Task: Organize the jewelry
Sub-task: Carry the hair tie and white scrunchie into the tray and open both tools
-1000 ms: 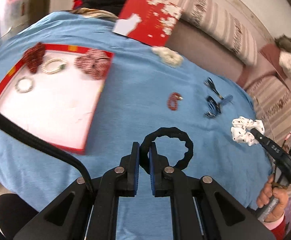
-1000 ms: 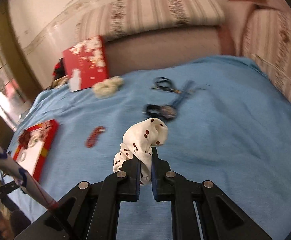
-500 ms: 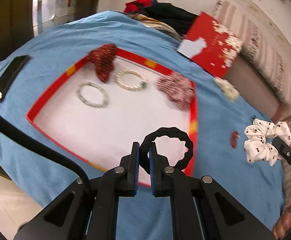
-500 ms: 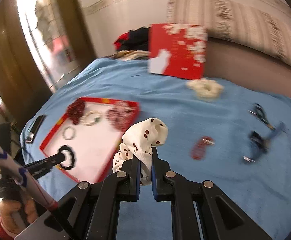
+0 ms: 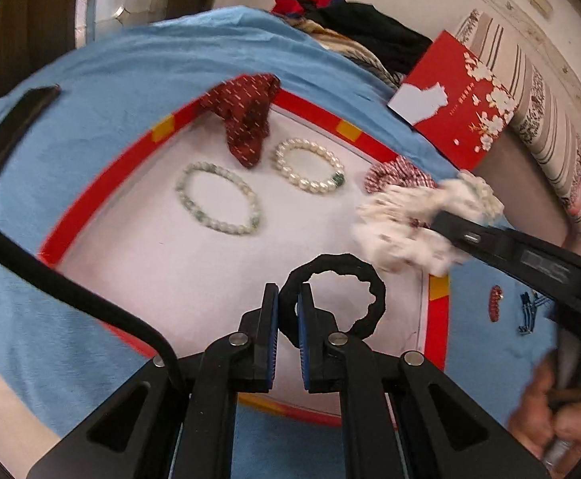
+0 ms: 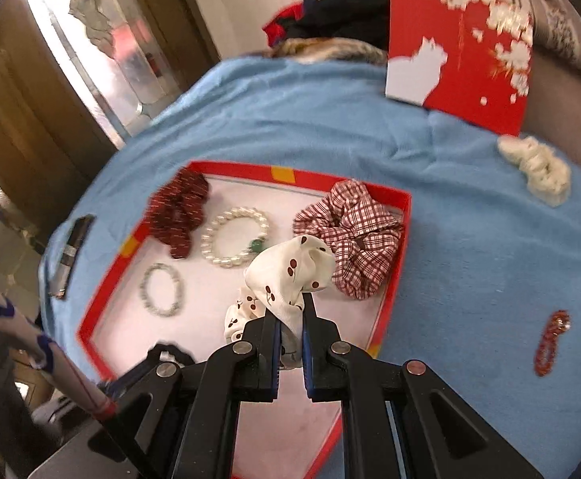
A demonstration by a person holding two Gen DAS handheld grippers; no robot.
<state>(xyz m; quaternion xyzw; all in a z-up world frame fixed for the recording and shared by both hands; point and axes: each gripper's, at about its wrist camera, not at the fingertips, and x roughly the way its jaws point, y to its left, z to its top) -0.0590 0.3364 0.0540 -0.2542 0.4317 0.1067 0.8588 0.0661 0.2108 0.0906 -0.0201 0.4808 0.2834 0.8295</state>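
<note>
Dangling from left hand-held gripper (image 5: pixel 287 303): black scrunchie (image 5: pixel 340 291)

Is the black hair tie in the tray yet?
Not yet. The left gripper holds the black tie pinched above the tray.

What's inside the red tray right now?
In the red tray: dark red scrunchie, plaid scrunchie, pearl bracelet, pale bead bracelet. The cherry-print scrunchie covers part of the floor.
</note>
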